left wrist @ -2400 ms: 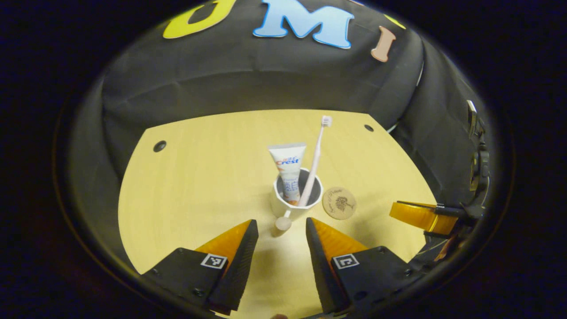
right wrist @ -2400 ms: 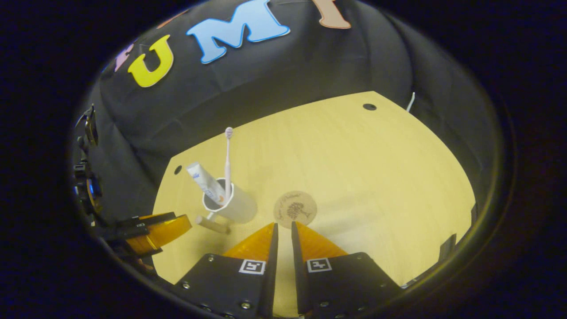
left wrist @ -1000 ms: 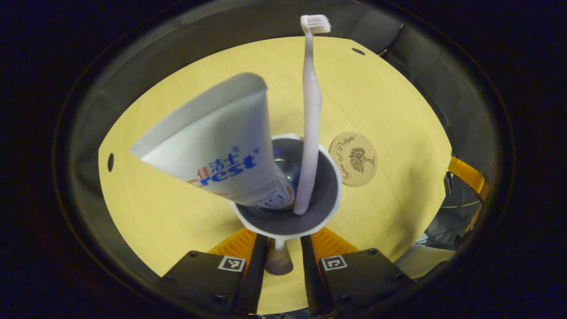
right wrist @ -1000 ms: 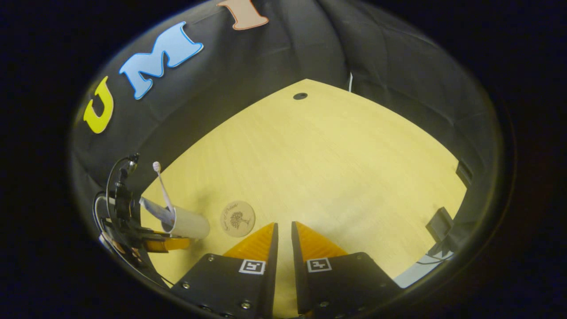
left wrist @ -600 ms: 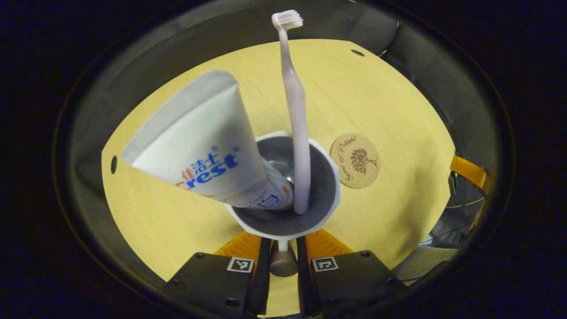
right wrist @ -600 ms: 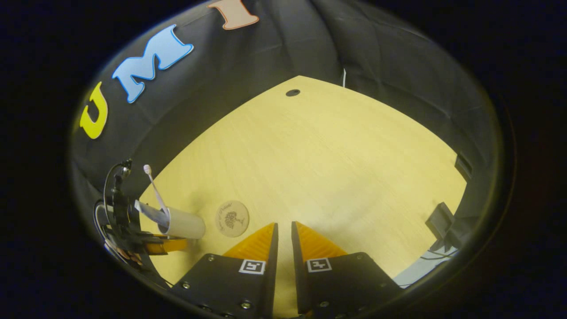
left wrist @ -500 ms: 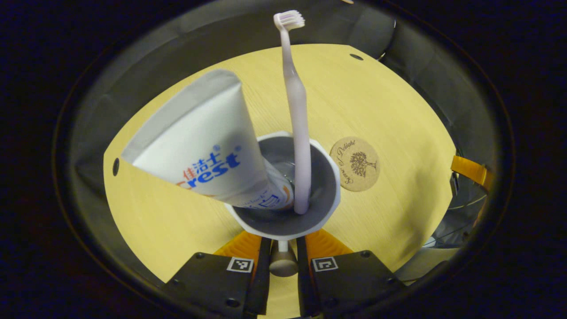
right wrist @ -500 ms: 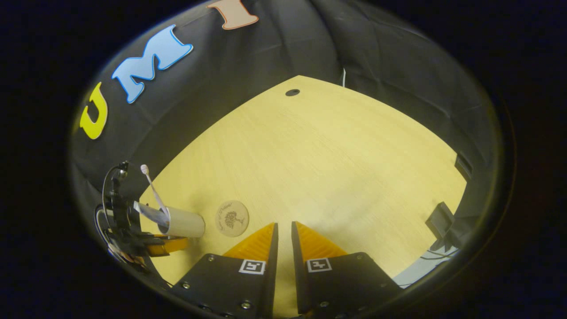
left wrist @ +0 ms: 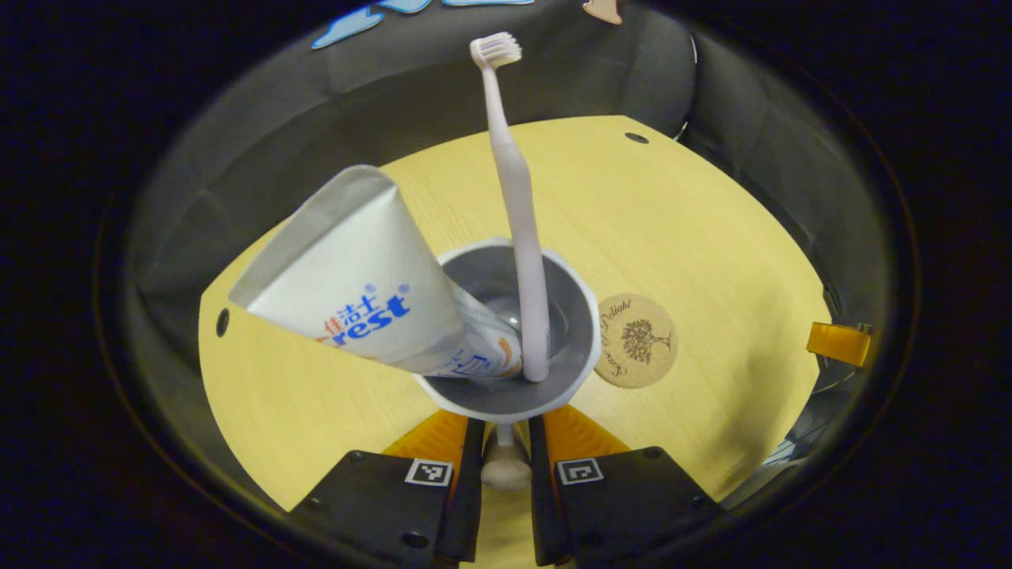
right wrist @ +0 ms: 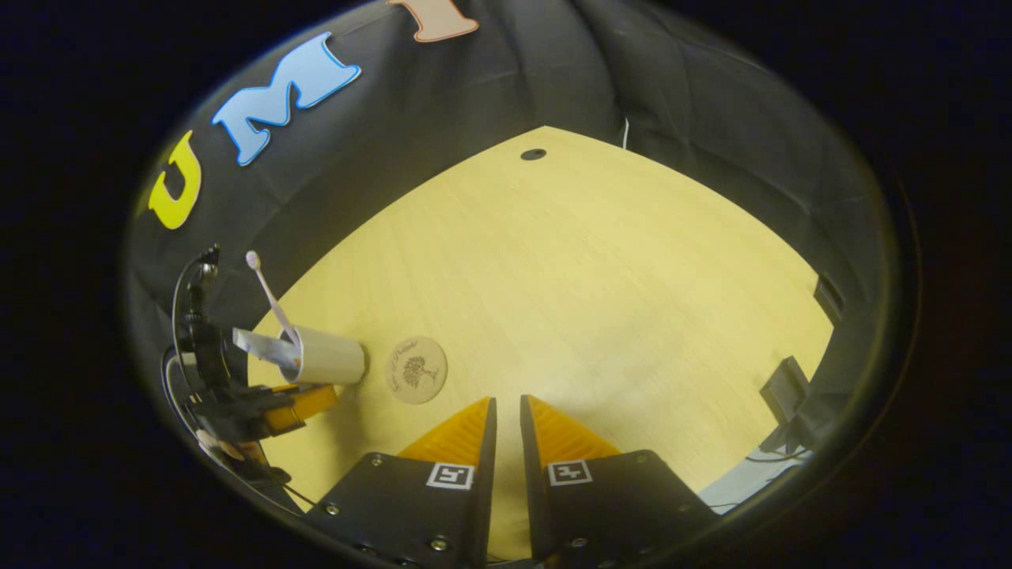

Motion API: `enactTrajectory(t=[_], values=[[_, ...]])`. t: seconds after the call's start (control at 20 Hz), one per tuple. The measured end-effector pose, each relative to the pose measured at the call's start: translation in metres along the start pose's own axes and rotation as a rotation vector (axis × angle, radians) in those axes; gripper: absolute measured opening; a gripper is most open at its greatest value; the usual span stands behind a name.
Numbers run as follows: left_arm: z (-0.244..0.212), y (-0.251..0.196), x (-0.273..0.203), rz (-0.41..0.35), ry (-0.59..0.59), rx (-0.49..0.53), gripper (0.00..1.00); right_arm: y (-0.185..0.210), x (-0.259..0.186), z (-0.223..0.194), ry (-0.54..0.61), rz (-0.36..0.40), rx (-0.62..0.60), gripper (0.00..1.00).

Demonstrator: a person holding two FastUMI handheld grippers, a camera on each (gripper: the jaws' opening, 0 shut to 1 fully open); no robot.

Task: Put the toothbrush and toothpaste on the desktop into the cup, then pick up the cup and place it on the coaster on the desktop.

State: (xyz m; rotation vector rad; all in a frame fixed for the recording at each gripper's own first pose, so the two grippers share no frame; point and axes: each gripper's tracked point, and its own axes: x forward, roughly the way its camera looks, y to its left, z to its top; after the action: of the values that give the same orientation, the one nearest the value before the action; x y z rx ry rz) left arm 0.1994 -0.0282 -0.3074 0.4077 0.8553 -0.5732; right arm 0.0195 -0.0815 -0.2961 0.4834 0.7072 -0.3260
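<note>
Just beyond the left gripper (left wrist: 498,438), the white cup (left wrist: 581,316) is held by its small knob-ended handle (left wrist: 504,466), both fingers pinched narrowly on it, with the toothpaste (left wrist: 356,296) leaning left and the toothbrush (left wrist: 518,221) standing nearly upright inside. The round coaster (left wrist: 636,341) lies on the counter (left wrist: 696,237) just right of the cup, which in the right gripper view looks raised and tilted, though whether its base touches the counter I cannot tell. The right gripper (right wrist: 506,427) hangs idle nearby, its fingers almost together on nothing. The thin handle is a slim purchase: the loaded cup could swivel or slip, and the top-heavy tube might tip out. The cup looks smooth and faceted at the rim, the coaster matte cork with an engraved tree, the counter pale wood grain.
</note>
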Motion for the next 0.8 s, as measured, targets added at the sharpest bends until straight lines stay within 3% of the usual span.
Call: enactTrajectory(t=[0.2,0.3,0.35,0.75,0.8], values=[[0.021,-0.023,-0.011,-0.015,-0.06,0.053,0.33,-0.006,-0.003,0.0,-0.002,-0.002,0.016,0.23],[0.033,-0.034,-0.016,-0.021,-0.091,0.09,0.3,-0.011,-0.006,0.0,-0.008,-0.006,0.024,0.19],[0.03,-0.038,-0.007,-0.019,-0.084,0.084,0.27,-0.01,-0.007,0.002,-0.01,-0.006,0.03,0.19],[0.035,-0.045,-0.003,-0.014,-0.096,0.082,0.28,-0.028,-0.02,-0.003,-0.008,-0.024,0.08,0.19],[0.035,-0.048,-0.001,-0.013,-0.1,0.081,0.23,-0.031,-0.021,-0.004,-0.007,-0.025,0.088,0.19]])
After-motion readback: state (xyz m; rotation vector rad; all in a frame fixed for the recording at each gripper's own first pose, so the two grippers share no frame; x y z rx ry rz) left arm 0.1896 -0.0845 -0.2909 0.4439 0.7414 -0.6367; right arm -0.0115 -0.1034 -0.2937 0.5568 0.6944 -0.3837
